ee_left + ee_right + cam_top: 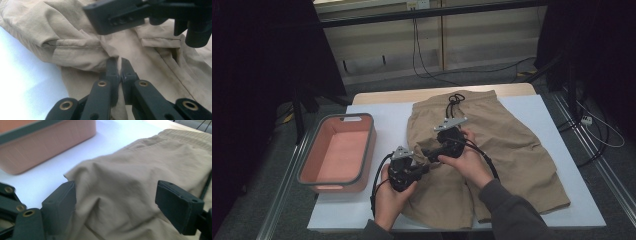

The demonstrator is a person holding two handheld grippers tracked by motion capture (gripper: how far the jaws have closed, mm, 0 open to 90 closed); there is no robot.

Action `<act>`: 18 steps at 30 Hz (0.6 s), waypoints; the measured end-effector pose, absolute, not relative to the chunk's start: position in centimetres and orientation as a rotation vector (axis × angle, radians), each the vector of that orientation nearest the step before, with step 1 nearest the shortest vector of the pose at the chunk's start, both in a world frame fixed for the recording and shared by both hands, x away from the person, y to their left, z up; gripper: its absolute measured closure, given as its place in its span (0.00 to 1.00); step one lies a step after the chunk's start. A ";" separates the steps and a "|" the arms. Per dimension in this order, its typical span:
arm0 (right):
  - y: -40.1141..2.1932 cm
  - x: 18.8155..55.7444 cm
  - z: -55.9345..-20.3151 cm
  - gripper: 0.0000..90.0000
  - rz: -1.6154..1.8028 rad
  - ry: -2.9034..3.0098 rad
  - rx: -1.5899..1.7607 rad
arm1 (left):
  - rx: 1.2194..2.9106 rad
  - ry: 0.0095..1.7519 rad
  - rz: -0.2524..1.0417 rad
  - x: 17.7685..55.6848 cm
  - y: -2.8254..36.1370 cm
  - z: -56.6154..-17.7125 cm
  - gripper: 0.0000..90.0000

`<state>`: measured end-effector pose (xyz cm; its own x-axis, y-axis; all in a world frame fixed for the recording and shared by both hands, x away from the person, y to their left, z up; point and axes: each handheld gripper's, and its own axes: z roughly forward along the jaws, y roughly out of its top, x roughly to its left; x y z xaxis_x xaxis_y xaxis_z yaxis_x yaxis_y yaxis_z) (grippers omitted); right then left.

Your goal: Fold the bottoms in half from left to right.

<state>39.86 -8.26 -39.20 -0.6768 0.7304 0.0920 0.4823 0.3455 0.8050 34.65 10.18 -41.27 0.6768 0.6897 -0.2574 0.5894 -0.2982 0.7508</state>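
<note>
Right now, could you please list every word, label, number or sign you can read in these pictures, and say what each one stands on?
None can be read.
The white patch on the far rim of the pink bin: too small and blurred to tell whether it bears any text.
The khaki shorts: no print or tag visible.
The left claw and right claw: no markings legible.

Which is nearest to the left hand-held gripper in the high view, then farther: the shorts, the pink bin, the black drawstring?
From the left hand-held gripper:
1. Shorts, pinched in its jaws.
2. Pink bin, to its left.
3. Black drawstring, at the far waistband.
</note>
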 end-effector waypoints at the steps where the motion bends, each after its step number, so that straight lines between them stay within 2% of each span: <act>1: -8.1 39.9 -39.2 0.20 1.251 2.328 1.082 | 1.995 0.989 0.142 34.6 10.2 -41.3 0.97; 12: -5.8 40.0 -39.7 0.34 1.232 2.410 1.036 | 1.980 0.972 0.150 34.5 10.0 -40.9 0.97; 15: -5.5 40.2 -40.1 0.49 1.211 2.431 1.025 | 1.971 0.961 0.162 34.3 9.9 -40.7 0.97; 18: -5.3 40.2 -40.3 0.84 1.225 2.475 0.972 | 1.982 0.955 0.193 34.3 9.8 -40.6 0.96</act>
